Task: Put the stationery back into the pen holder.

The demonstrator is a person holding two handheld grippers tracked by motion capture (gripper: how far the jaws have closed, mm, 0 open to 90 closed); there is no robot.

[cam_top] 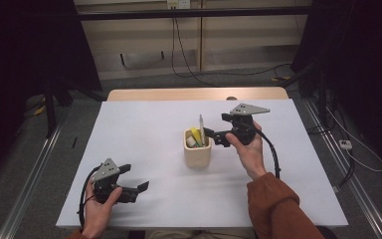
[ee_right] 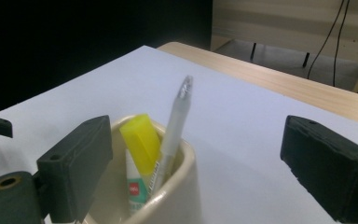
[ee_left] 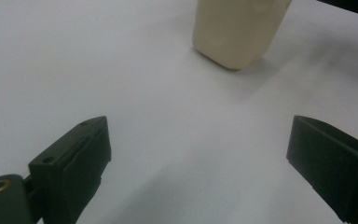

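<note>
1. The right claw (ee_right: 191,168) is gaping wide over a cream cup (ee_right: 177,186).
2. A yellow-capped tube (ee_right: 140,158) and a white pen (ee_right: 172,135) are standing inside.
3. The cup is sitting on the white tabletop (ee_right: 242,140).

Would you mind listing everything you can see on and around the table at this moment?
table: 1, white top with a wooden far edge, centre of the high view
cup: 1, cream, upright near the table's middle
pen: 1, translucent white, standing in the cup, leaning
tube with yellow cap: 1, white body, yellow cap, standing in the cup beside the pen
cables: several, black, on the floor beyond the table
left gripper: 1, black, fingers open, at the table's near left, empty
right gripper: 1, black, fingers open, just right of the cup
hands: 2, one on each gripper; orange sleeve on the right arm
</note>
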